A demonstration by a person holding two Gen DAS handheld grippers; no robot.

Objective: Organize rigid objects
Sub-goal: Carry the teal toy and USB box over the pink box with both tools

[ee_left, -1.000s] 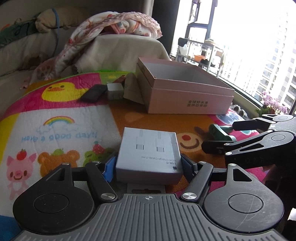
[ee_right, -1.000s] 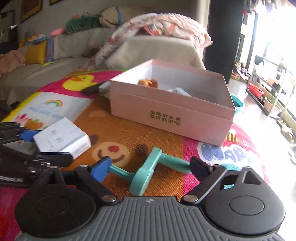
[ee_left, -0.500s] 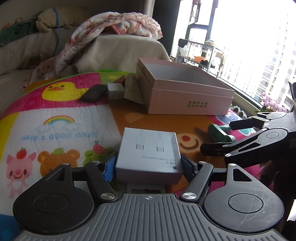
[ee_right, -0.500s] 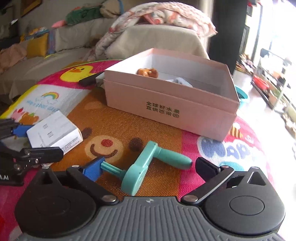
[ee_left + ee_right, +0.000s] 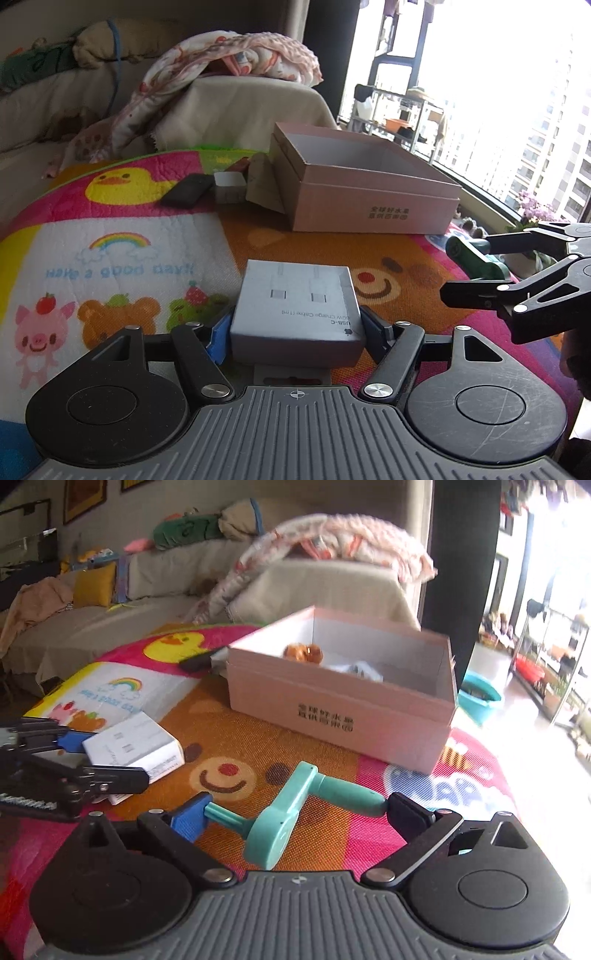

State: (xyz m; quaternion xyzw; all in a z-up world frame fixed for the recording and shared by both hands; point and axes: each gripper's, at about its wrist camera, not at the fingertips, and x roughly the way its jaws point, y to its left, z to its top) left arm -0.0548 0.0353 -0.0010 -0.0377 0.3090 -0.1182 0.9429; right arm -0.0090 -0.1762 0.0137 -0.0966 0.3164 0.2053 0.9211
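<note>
A white USB-C cable box (image 5: pixel 295 310) sits on the colourful play mat between the pads of my left gripper (image 5: pixel 295 332), which press on its two sides. The right wrist view shows that box (image 5: pixel 133 746) and the left gripper (image 5: pixel 110 758) at the left. My right gripper (image 5: pixel 295 808) is shut on a teal crank handle (image 5: pixel 288 812): the blue pad touches the shaft end, the black pad the grip end. From the left wrist, the crank (image 5: pixel 476 258) shows dark between the right gripper's (image 5: pixel 469 267) fingers. The open pink box (image 5: pixel 332 716) stands behind.
The pink box (image 5: pixel 369 199) holds a brown item (image 5: pixel 303 651) and a white one (image 5: pixel 354 668). A black flat object (image 5: pixel 184 192) and a small white cube (image 5: pixel 229 184) lie left of it. Behind is a sofa with blankets. A teal basin (image 5: pixel 480 698) is on the floor at right.
The right gripper's jaws have closed in onto the ends of the teal crank, and it has risen slightly. The left gripper and the white box have not moved.
</note>
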